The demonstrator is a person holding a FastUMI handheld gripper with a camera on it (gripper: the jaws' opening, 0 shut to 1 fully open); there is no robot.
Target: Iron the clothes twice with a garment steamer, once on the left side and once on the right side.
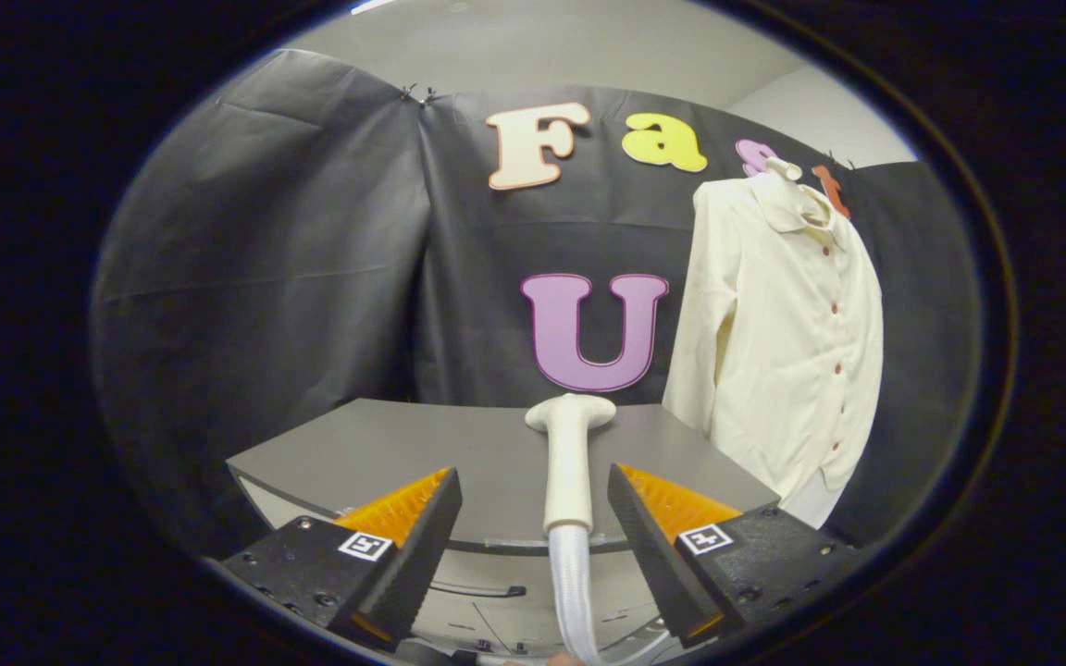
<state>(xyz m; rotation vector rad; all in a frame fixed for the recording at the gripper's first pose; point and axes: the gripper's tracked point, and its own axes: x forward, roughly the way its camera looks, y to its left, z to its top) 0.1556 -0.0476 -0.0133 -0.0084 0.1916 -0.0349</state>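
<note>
The setting is a staged recording booth, not a home. Black cloth (311, 259) forms the walls, clipped at the top seam. A plain grey table (403, 453) stands inside it. A pale room ceiling (533, 51) shows above the cloth.

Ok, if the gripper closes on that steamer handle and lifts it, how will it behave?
The steamer handle looks rigid and smooth, so it may slip. The braided hose beneath is probably floppy and will drag. The head looks wider, so it could tip. The gripper is open around it, not touching.
</note>
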